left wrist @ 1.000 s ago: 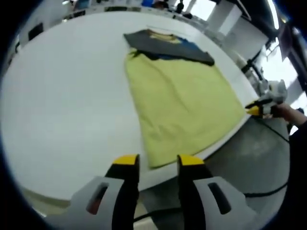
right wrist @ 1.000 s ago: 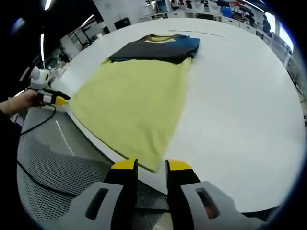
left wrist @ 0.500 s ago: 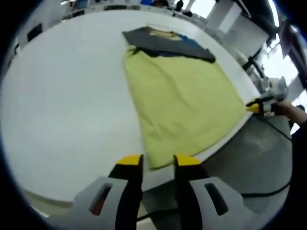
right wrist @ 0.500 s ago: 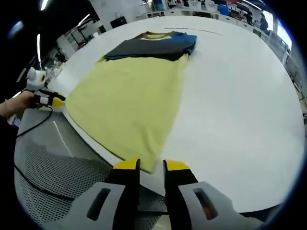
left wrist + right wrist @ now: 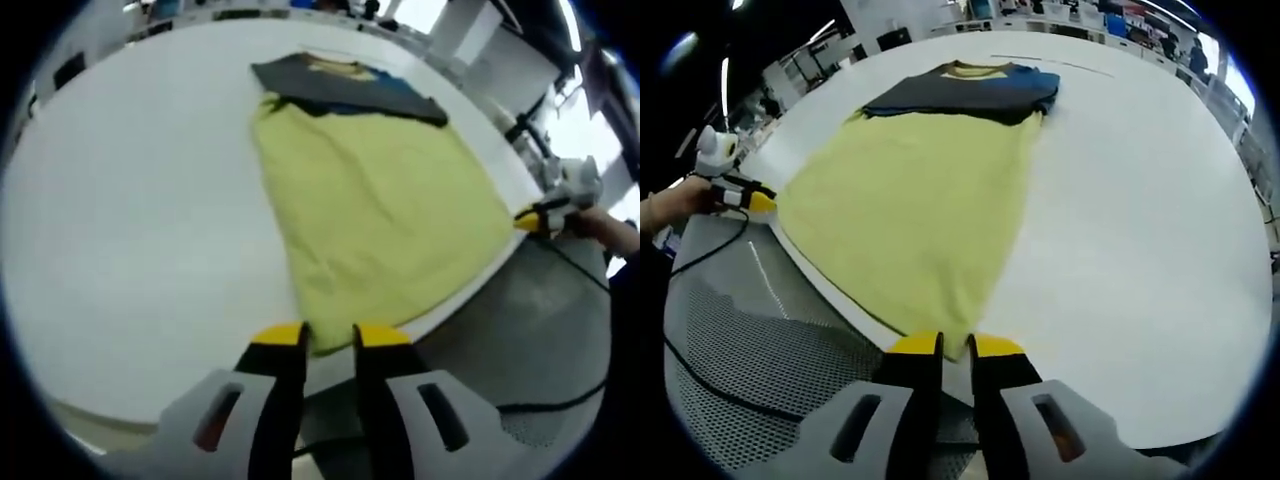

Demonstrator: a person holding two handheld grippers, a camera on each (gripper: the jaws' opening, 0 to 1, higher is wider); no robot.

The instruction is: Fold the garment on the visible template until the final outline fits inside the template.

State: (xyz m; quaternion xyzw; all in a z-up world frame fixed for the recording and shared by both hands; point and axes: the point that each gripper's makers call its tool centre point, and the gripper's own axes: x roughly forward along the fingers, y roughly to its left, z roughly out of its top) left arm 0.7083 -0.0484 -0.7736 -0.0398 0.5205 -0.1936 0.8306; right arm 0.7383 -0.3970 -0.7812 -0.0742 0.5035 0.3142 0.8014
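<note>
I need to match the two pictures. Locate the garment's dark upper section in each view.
Left gripper view: dark upper section lies at top centre, at the yellow garment's far end.
Right gripper view: dark upper section lies at top centre, likewise farthest away.
Shared landmark: the white table.

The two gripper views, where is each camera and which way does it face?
Left gripper view: rides the left gripper, facing along its fingers at a hem corner of the shirt on the table; the right gripper and a hand show at right.
Right gripper view: rides the right gripper at the other hem corner; the left gripper shows at left.
Shared: shirt, table, both grippers.
</note>
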